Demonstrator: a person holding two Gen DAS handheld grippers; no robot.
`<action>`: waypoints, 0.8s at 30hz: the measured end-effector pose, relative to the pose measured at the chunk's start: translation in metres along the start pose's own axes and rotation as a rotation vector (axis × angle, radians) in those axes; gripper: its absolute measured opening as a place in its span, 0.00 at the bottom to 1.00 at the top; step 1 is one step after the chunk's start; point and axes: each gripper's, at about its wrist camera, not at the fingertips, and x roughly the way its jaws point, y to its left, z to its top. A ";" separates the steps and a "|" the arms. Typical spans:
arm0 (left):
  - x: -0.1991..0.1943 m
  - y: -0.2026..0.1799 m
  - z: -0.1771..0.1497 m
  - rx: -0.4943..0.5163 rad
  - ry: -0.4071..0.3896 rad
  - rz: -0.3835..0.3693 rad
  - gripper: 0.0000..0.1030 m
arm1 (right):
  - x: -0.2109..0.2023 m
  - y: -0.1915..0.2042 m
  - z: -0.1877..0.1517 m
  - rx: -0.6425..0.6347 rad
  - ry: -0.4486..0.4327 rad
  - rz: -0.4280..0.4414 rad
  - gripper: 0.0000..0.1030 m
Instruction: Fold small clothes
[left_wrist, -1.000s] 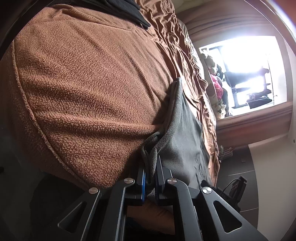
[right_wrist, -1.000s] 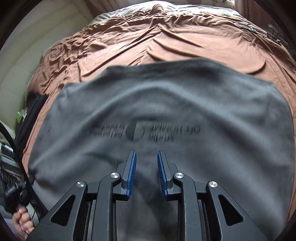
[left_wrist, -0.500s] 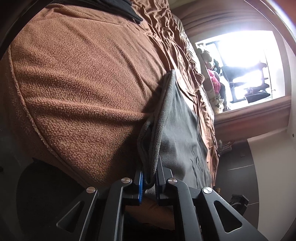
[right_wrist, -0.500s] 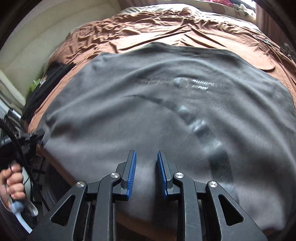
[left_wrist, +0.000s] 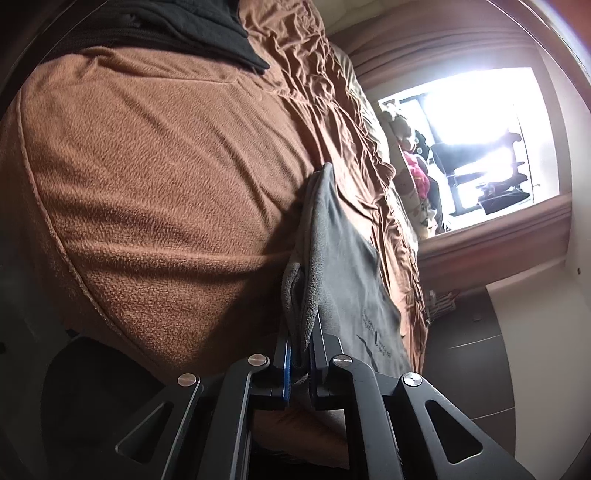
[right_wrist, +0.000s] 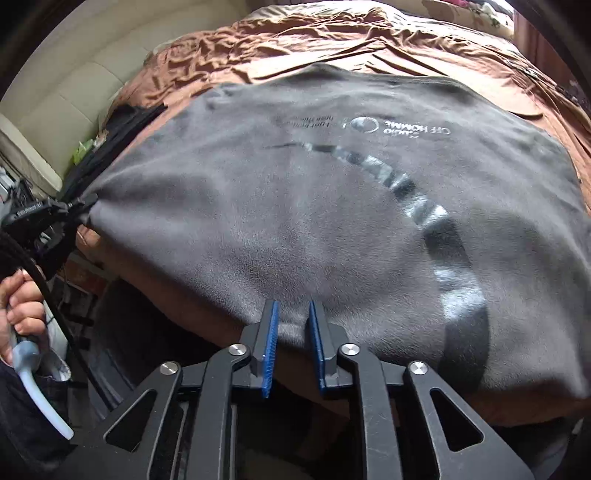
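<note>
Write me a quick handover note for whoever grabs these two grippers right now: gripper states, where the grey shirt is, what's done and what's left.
Left gripper: shut on a bunched corner of the grey shirt; seen at the left edge of the right wrist view.
Right gripper: jaws have just been closing, a gap shows between the pads, straddling the shirt's near hem; grip not confirmed.
Shirt: spread mostly flat on the brown bedspread, printed side up, near edge at the bed's edge.
Done: shirt laid out, one corner held.
Left: secure the near hem, then make the folds; none visible yet.
</note>
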 end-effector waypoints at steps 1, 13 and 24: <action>0.000 -0.001 0.000 0.006 0.002 -0.002 0.06 | -0.008 -0.006 0.000 0.010 -0.021 -0.007 0.12; 0.010 0.004 -0.005 -0.004 0.042 0.011 0.12 | -0.081 -0.146 -0.033 0.298 -0.148 -0.223 0.12; 0.013 0.011 -0.010 -0.013 0.042 0.052 0.26 | -0.082 -0.160 -0.067 0.344 -0.107 -0.307 0.05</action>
